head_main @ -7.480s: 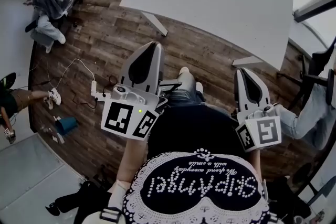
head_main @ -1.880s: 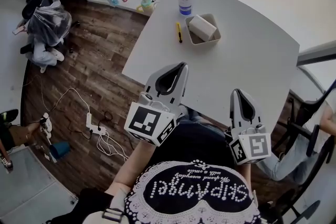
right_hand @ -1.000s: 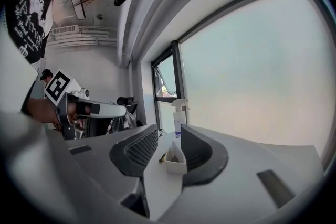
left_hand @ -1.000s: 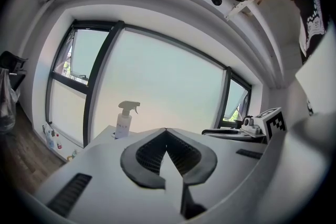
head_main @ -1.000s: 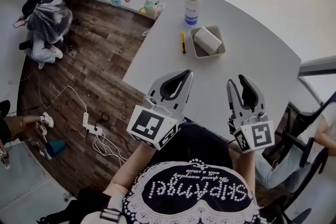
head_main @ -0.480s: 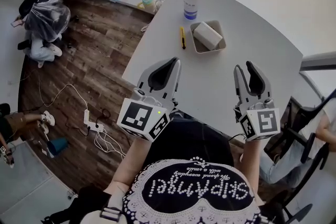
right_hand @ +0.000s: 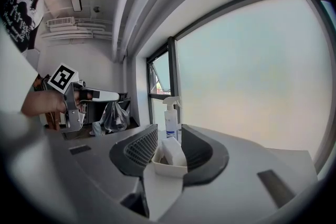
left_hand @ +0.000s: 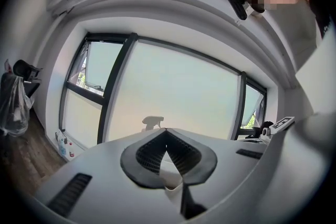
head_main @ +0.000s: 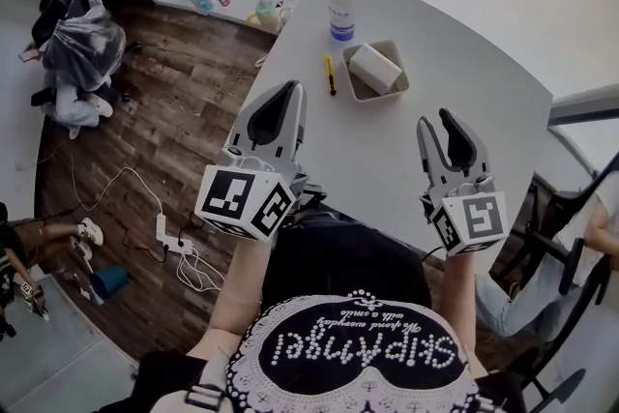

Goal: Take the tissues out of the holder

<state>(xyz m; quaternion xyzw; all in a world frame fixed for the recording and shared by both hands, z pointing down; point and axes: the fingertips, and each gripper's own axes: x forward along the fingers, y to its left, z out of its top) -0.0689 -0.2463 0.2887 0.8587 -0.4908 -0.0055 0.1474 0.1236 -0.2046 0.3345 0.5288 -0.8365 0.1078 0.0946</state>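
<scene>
Approach step, by my judgement: the tissues [head_main: 374,68] lay in the holder [head_main: 359,95] on the table [head_main: 474,102], well apart from both grippers. The right gripper [head_main: 437,122] stood part open, empty, aimed at them — the left gripper [head_main: 290,89] closed on nothing. Next called for reaching forward to pinch the tissues.

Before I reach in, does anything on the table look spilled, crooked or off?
Nothing spilled or damaged. The tissue pack lies crooked in its holder, sticking up past the rim; the spray bottle stands upright.
</scene>
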